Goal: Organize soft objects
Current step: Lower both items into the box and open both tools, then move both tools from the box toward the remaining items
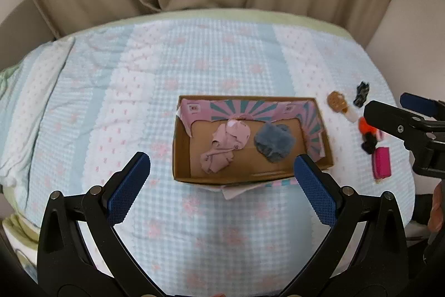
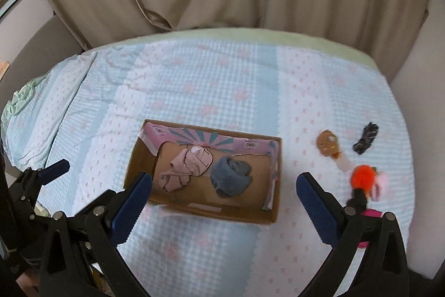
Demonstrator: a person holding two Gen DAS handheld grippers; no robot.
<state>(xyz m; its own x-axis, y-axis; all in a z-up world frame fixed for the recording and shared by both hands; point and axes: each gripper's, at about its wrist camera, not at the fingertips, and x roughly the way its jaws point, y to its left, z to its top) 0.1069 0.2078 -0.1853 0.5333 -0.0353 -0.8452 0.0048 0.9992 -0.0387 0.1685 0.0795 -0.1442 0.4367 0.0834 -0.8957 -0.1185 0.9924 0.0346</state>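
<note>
Cardboard box (image 2: 194,209) sat mid-bed, already holding a pink sock (image 2: 185,167) and grey fluffy bundle (image 2: 230,176); an orange pompom (image 2: 361,177) lay to its right. Both the left gripper (image 1: 222,171) and right gripper (image 2: 224,189) hovered wide open, empty. The pompom looked light and squashy, best pinched across its middle.

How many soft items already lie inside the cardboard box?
2: a pink sock toward the left of the box floor, and a grey fluffy bundle to its right. Nothing else shows inside.
</note>
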